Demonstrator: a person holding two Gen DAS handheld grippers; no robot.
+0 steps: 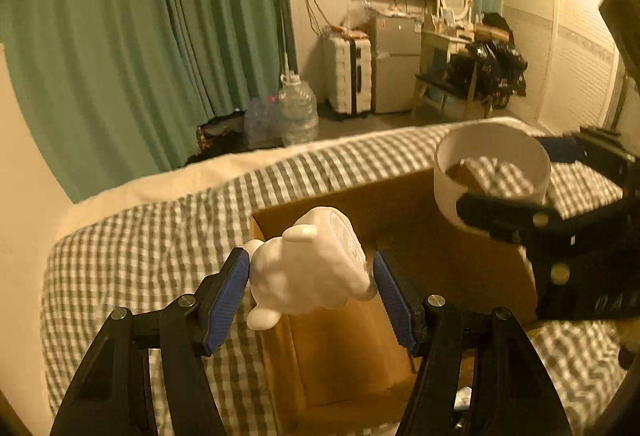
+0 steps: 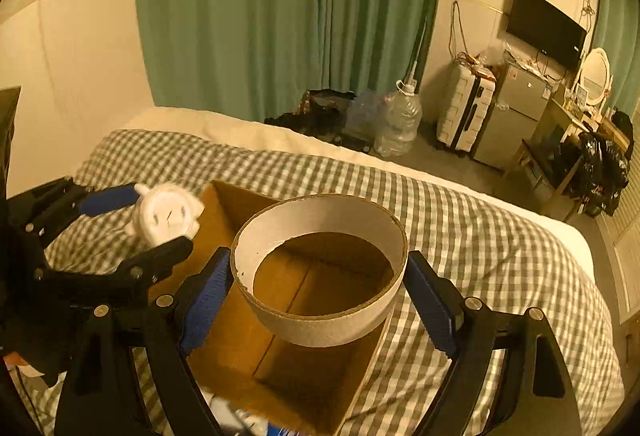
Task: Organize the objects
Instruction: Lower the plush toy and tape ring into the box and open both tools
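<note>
Hand-held grippers (image 1: 311,278) (image 2: 318,296) above cardboard box (image 2: 240,340)

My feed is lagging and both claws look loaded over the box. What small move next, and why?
Probably lower the right claw a little, then open it. It is shut on the white ring, which already hangs above the open cardboard box on the bed. The left claw holds the white figurine at the box's edge.

Cardboard box (image 2: 304,368) interior open below; white figurine (image 1: 310,268) and cardboard ring (image 2: 320,268) crowd the space above it. Checkered bed (image 2: 480,236) around is free.
</note>
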